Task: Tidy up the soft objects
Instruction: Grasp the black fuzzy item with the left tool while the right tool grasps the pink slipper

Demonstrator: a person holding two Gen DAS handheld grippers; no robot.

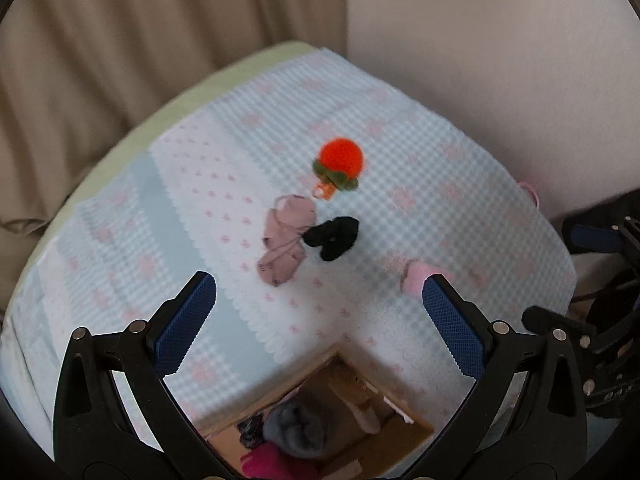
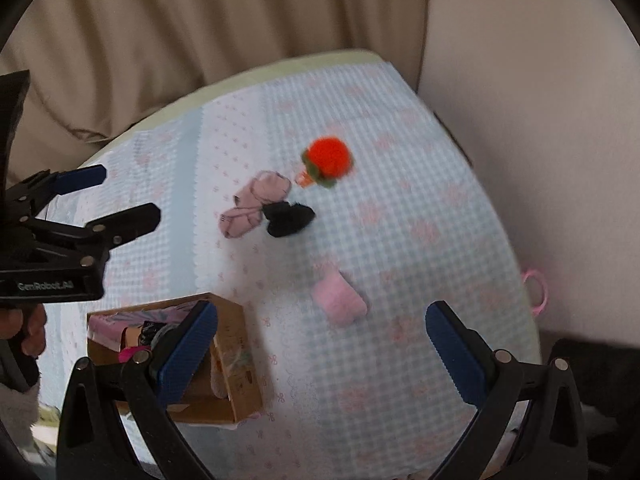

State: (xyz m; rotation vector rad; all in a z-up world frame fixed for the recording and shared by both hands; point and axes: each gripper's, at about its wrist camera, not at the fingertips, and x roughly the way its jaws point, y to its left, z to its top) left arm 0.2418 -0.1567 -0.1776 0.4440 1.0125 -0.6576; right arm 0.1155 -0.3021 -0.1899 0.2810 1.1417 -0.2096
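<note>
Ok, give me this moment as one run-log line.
left gripper: open, empty | right gripper: open, empty | cardboard box: partly filled | loose on bed: orange plush ball, pink socks, black sock, pink cloth

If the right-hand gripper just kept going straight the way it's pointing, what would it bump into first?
Probably the pink soft item, which lies on the bedspread just ahead, between the right gripper's open fingers. Depth is hard to judge in this fisheye view, so it might meet bare bedspread beside it instead.

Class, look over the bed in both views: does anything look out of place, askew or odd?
Four soft things lie loose on the bedspread, outside the cardboard box: the orange plush, pink socks, black sock touching them, and a pink item. Nothing looks damaged or spilled.
</note>
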